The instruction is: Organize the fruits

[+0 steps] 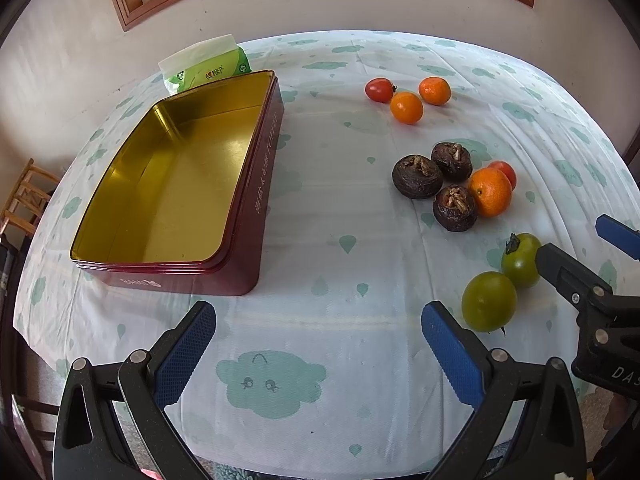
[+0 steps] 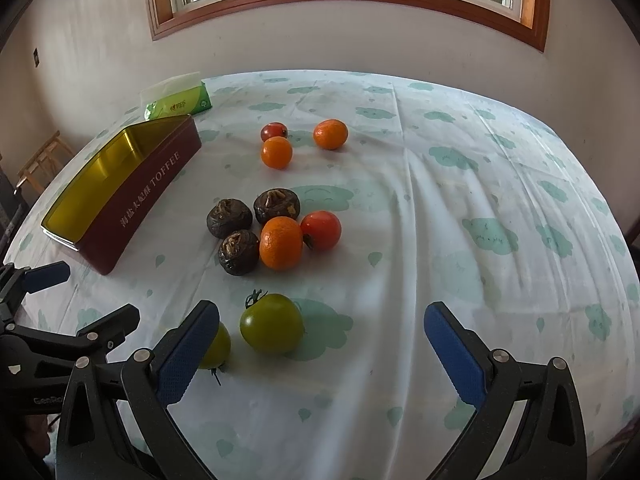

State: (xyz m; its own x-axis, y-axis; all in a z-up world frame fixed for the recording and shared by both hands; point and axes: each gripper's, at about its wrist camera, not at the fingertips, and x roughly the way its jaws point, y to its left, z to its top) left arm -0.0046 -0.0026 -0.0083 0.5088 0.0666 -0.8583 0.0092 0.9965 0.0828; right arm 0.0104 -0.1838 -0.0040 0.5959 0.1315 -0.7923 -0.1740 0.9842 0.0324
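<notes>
An empty maroon toffee tin (image 1: 256,216) with a gold inside stands at the left; it also shows in the right wrist view (image 2: 144,196). Loose fruit lies on the cloth: two green tomatoes (image 1: 489,301) (image 2: 272,323), three dark water chestnuts (image 1: 417,176) (image 2: 229,218), an orange (image 1: 490,192) (image 2: 281,243) with a red tomato (image 2: 321,230), and farther back two oranges (image 1: 406,107) (image 2: 330,133) and a red tomato (image 1: 379,89). My left gripper (image 1: 319,356) is open and empty, right of the tin's near end. My right gripper (image 2: 322,356) is open and empty, just right of the green tomatoes.
A green tissue pack (image 1: 208,68) lies behind the tin. The table (image 2: 500,184) wears a white cloth with green clouds and stands against a wall under a window. A wooden chair (image 1: 24,200) stands off the table's left edge.
</notes>
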